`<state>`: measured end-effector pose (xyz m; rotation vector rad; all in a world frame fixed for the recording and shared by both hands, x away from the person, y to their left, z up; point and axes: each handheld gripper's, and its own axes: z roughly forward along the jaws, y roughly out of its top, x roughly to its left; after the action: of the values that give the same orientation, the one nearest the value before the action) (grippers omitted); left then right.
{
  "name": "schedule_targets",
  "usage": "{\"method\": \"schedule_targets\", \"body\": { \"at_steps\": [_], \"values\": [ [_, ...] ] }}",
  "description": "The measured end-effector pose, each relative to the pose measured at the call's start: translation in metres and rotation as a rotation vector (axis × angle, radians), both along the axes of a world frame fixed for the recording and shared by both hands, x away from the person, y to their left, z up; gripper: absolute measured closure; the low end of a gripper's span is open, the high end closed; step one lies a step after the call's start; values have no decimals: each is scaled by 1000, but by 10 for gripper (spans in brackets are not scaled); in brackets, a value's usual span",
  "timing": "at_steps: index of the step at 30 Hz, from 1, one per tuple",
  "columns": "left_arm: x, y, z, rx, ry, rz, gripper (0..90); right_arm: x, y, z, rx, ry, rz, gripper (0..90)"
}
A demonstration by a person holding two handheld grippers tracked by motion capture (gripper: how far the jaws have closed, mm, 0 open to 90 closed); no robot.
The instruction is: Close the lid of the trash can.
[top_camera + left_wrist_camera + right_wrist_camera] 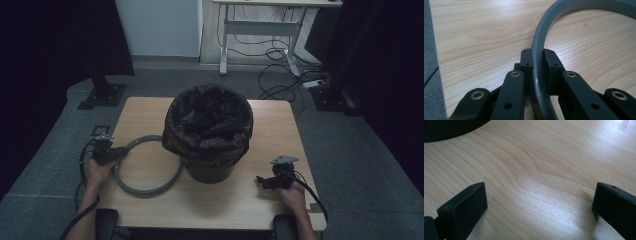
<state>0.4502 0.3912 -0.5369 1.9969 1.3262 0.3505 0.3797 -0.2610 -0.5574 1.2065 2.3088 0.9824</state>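
Grey plastic ring point(539, 50) lying flat at the lower left of the wooden table point(150, 107), beside the black-lined bin point(209, 131): you are clamping its band with your left gripper point(537, 58), while your right gripper point(539, 200) is hovering wide open, holding nothing.

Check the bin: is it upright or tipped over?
Upright. The bin stands on its base on the table, its mouth facing up, with the black bag folded over the rim.
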Motion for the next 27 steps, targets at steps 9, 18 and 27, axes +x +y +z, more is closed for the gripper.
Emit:
{"method": "schedule_targets", "body": {
  "at_steps": [9, 18, 27],
  "values": [
    [3, 8, 16, -33, 32, 20, 790, 0, 0, 0, 0, -1, -1, 0],
    [4, 18, 32, -79, 55, 25, 790, 0, 0, 0, 0, -1, -1, 0],
    [7, 24, 54, -75, 52, 36, 790, 0, 0, 0, -1, -1, 1, 0]
  ]
}}
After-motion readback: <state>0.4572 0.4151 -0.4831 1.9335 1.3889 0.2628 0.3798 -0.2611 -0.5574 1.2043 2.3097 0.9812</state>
